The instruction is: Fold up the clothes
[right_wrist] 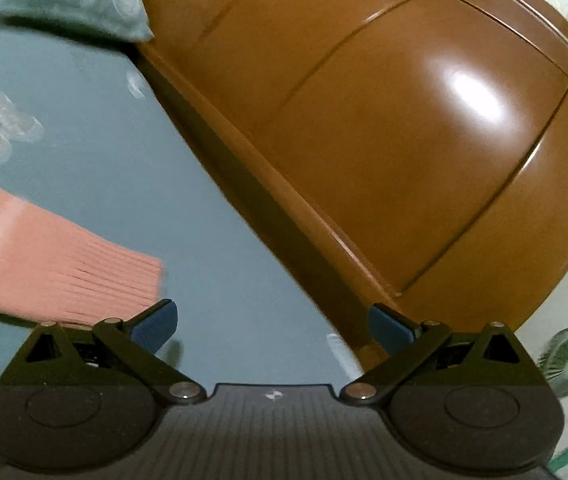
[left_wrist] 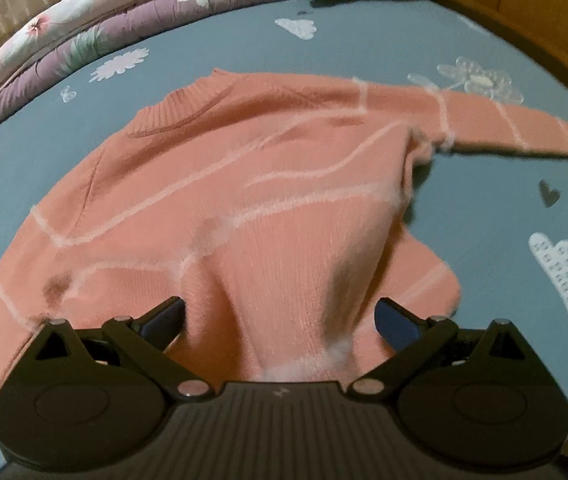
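Sweater (left_wrist: 244, 184) (pink, striped) lies spread on bed (left_wrist: 484, 208).

Salmon-pink sweater (left_wrist: 212, 184) with pale stripes; teal sheet (left_wrist: 484, 208) with white flowers.

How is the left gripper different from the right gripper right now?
The left gripper has a bunch of the pink sweater between its spread fingers; the right gripper has only blue bedsheet there. Left faces the sweater; right faces the wooden headboard. Both are open.
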